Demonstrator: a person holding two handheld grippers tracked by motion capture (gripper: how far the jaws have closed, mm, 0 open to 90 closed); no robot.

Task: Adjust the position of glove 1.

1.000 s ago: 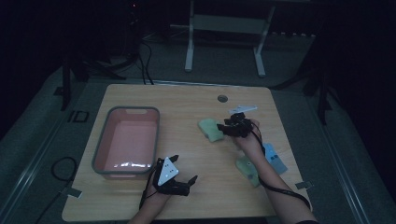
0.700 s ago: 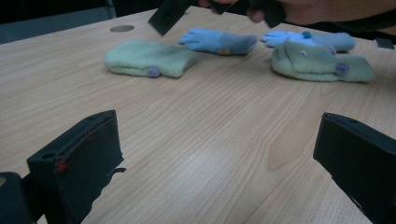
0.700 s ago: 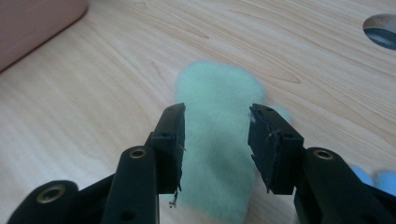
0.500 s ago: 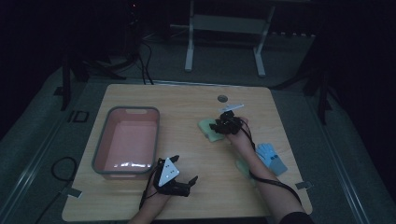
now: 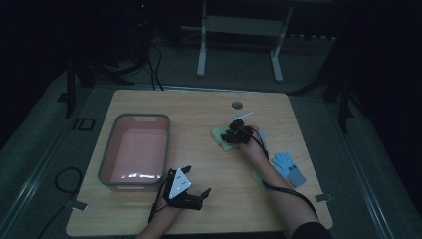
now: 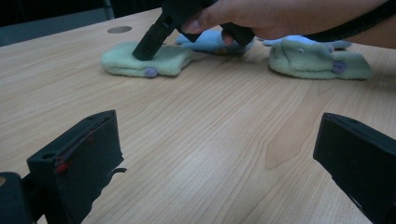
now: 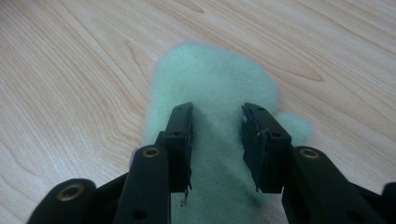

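Note:
A pale green mitten [image 5: 220, 136] lies flat right of the table's middle. My right gripper [image 5: 235, 134] is pressed down onto it, open, with the jaws standing astride the fabric [image 7: 215, 88] and a gap between them [image 7: 215, 122]. The left gripper view shows one black jaw tip resting on that mitten [image 6: 140, 60]. A second green mitten [image 6: 317, 58] lies beside the right forearm [image 5: 259, 177]. A blue glove [image 6: 210, 42] lies just behind the right hand. My left gripper [image 5: 197, 180] rests open near the front edge, nothing between its jaws [image 6: 217, 158].
A pink bin with a grey rim [image 5: 108, 149] stands on the left half of the table. Another blue glove [image 5: 290, 168] lies near the right edge. A round cable hole [image 5: 237, 105] sits at the table's back. Bare wood [image 5: 199, 124] lies between bin and mitten.
My right gripper has moved left and down onto the green mitten. The left gripper has stayed where it was.

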